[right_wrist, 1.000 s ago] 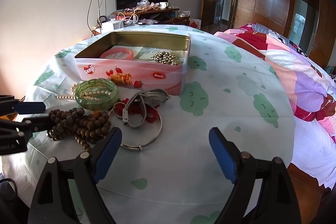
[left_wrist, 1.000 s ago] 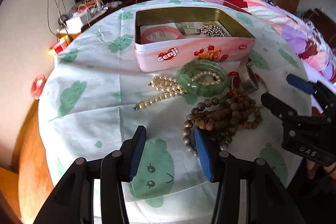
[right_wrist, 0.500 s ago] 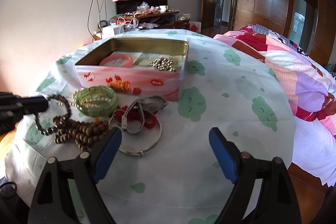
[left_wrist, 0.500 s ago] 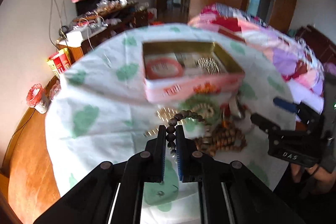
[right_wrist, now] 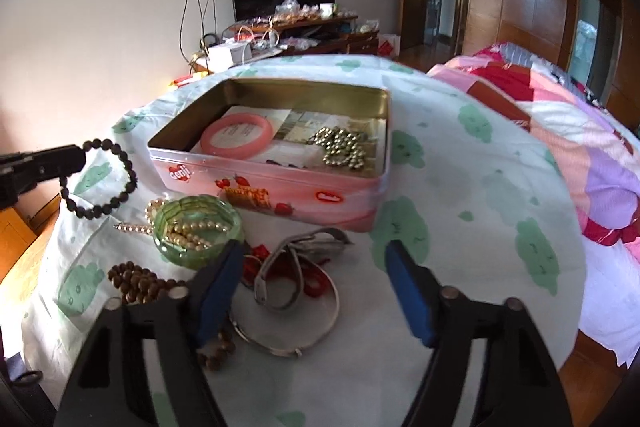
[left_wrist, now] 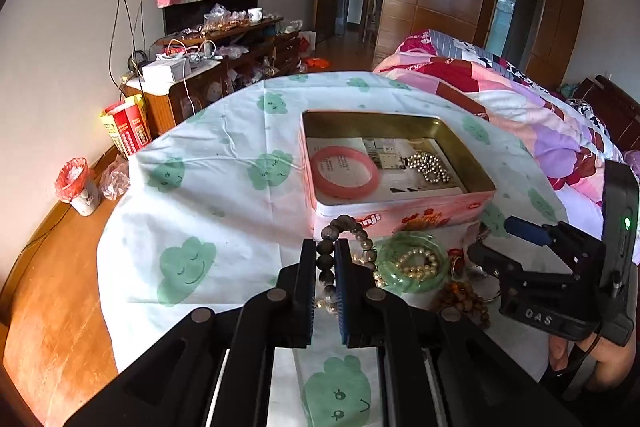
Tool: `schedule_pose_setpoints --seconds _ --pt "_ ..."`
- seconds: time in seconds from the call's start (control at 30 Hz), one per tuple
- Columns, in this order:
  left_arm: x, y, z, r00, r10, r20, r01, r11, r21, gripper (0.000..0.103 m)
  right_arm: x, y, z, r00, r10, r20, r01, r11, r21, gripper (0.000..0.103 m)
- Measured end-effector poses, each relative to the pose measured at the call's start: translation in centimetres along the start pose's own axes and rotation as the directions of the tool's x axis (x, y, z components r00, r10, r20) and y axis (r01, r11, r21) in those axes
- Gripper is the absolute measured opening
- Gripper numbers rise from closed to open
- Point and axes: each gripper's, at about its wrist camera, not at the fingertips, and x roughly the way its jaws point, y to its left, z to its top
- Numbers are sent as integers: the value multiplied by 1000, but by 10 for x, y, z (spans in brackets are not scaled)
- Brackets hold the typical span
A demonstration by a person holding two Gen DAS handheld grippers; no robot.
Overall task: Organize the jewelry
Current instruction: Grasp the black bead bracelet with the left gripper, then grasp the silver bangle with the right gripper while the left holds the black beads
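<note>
Left hand-held gripper (left_wrist: 326, 281) pinched dark bead bracelet (right_wrist: 102, 179) aloft near pink tin's (right_wrist: 304, 193) rim, right hand-held gripper (right_wrist: 312, 287) spread above silver bangle (right_wrist: 320, 327), cloth-covered desk (right_wrist: 460, 267) beside bed (right_wrist: 580, 147).

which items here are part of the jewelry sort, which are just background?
Job:
left gripper, shut on dark bead bracelet
pink tin
pink bangle
green bangle
pearl strand
brown bead necklace
silver bangle

Background:
quilt
cluttered sideboard
trash bin

The pink tin (right_wrist: 276, 187) reads "Genji"; the right gripper (left_wrist: 516, 243) body reads "DAS".
</note>
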Motion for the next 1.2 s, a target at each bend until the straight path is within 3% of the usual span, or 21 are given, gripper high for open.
schedule_pose_setpoints --seconds 0.13,0.2,0.33,0.37,0.4,0.43,0.8,0.83,1.03,1.2 --pt "5 0 -4 1000 -11 -17 11 1000 2 8 11 -1 5 999 25 -37 -24 1000 18 61" --pt "5 0 -4 1000 -13 -17 13 1000 6 8 18 0 4 998 22 -63 -21 1000 14 49" --pt "3 3 -2 1000 -12 -10 12 1000 -1 8 7 2 2 999 33 -31 -33 999 2 45" --pt "2 3 -1 1000 -11 -6 11 1000 -1 8 5 3 2 999 28 -23 -29 1000 -7 39" --pt "1 2 -1 1000 -12 -5 12 1000 0 8 -1 6 1 1000 13 -4 -13 1000 -24 20" --pt "0 2 0 1000 -14 -4 14 1000 1 8 -7 8 2 1000 -2 18 3 999 -41 17" --pt "-3 -2 3 1000 -22 4 22 1000 19 8 -13 9 4 999 30 24 -28 998 -63 15" --pt "-4 -2 5 1000 -21 8 21 1000 20 8 -15 9 4 999 30 30 -28 997 -67 0" --pt "-10 -5 14 999 -20 34 19 999 34 8 -33 11 16 997 22 76 -16 996 -87 0" --pt "-8 -5 12 999 -19 27 18 999 33 8 -28 4 19 998 19 55 -16 999 -49 5"
